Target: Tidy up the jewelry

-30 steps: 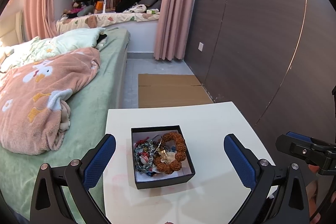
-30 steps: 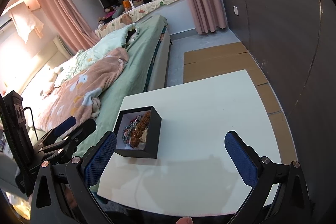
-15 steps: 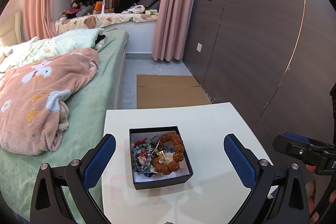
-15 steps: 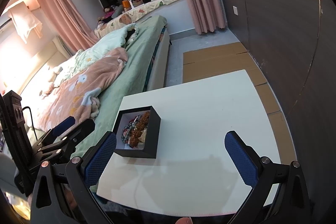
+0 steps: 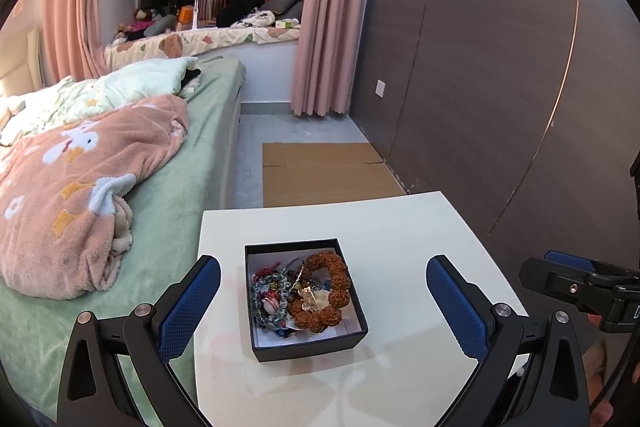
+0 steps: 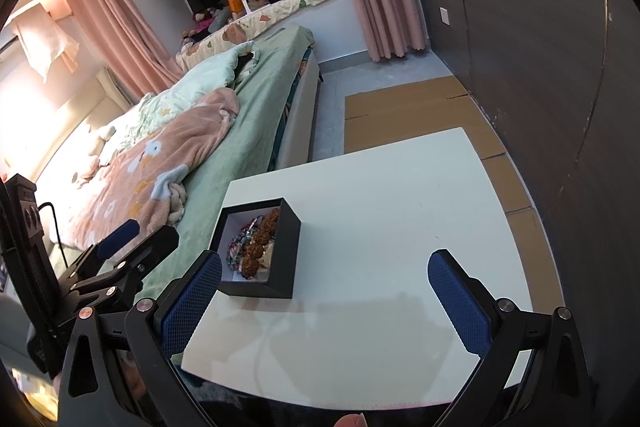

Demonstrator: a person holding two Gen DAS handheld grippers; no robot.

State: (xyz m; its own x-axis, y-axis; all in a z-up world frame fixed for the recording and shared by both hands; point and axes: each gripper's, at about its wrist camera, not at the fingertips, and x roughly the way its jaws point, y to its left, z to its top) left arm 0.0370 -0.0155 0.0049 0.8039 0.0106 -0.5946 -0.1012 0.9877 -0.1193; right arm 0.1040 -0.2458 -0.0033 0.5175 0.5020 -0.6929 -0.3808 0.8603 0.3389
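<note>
A black box [image 5: 310,343] [image 6: 286,259] stands on the left part of a white table [image 5: 400,227] [image 6: 380,211]. It holds a brown bead bracelet [image 5: 334,275] [image 6: 260,247], a grey-green bead bracelet [image 5: 266,301] and other tangled jewelry. My left gripper [image 5: 322,307] is open, its blue-padded fingers either side of the box and nearer to me. My right gripper [image 6: 326,303] is open above the table's near part, with the box just beyond its left finger. Each gripper shows at the edge of the other's view.
A bed with a green sheet [image 5: 176,195] and a pink blanket [image 5: 76,187] lies left of the table. Flattened cardboard [image 5: 324,171] covers the floor beyond it. A dark wall panel [image 5: 500,87] runs along the right. Pink curtains [image 5: 324,27] hang at the far window.
The left wrist view has shifted slightly, so the box sits a little more to the left. The right gripper has hardly moved. Both stay open.
</note>
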